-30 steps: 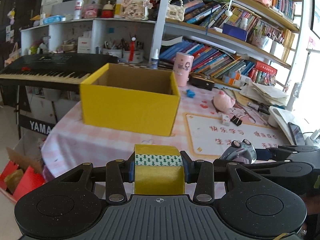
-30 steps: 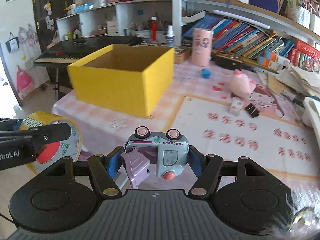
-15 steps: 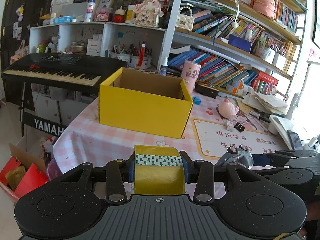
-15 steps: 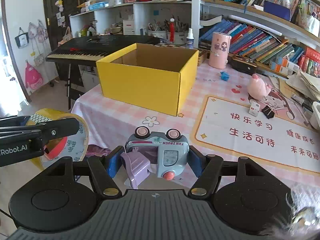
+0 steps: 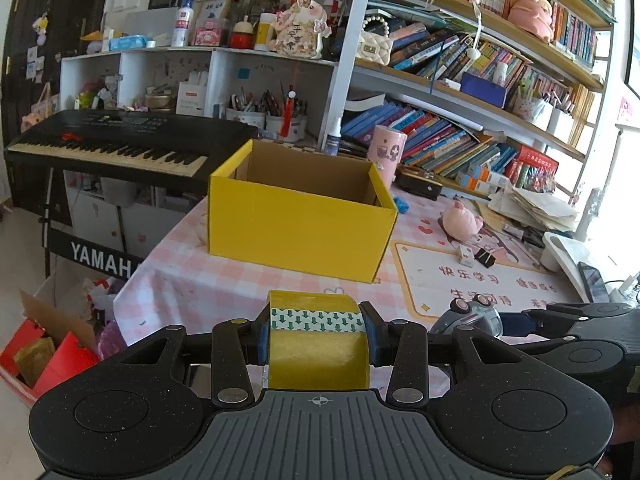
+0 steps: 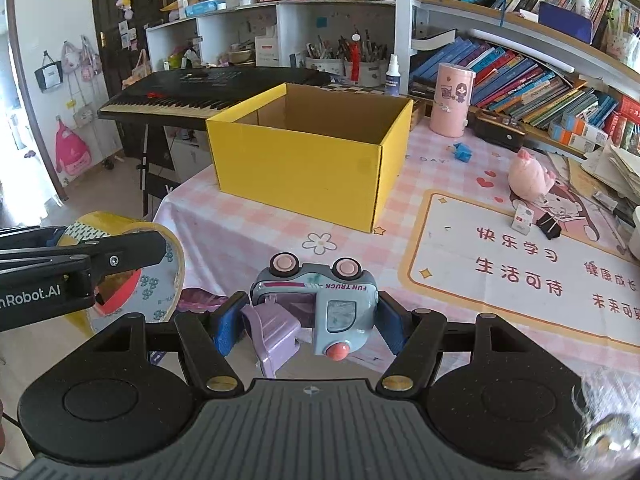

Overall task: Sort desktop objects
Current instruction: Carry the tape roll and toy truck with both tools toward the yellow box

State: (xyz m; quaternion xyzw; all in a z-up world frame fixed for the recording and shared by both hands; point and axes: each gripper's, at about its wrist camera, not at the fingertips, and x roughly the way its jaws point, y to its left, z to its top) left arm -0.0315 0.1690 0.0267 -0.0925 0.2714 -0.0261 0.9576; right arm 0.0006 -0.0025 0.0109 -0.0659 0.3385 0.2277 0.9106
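Note:
My left gripper [image 5: 317, 334] is shut on a yellow tape roll [image 5: 318, 360] with a band of green arrows, held in the air in front of the table's near edge. My right gripper [image 6: 310, 322] is shut on a grey-blue toy truck [image 6: 344, 300], which is upside down with its pink wheels up and a purple part hanging open. An open yellow cardboard box [image 6: 296, 172] stands on the pink checked tablecloth beyond both grippers, and its inside looks bare. The left wrist view also shows the truck [image 5: 474, 314] to the right; the right wrist view shows the tape roll [image 6: 160, 280] to the left.
On the table right of the box are a pink plush pig [image 6: 528, 178], a black binder clip [image 6: 549, 226], a small blue toy [image 6: 462, 151], a pink canister [image 6: 454, 100] and a lettered mat [image 6: 520, 264]. A keyboard [image 5: 112, 148] stands left; bookshelves rise behind.
Both grippers have drawn back from the yellow box, which now looks smaller and farther away. Each keeps its hold: tape roll on the left, toy truck on the right.

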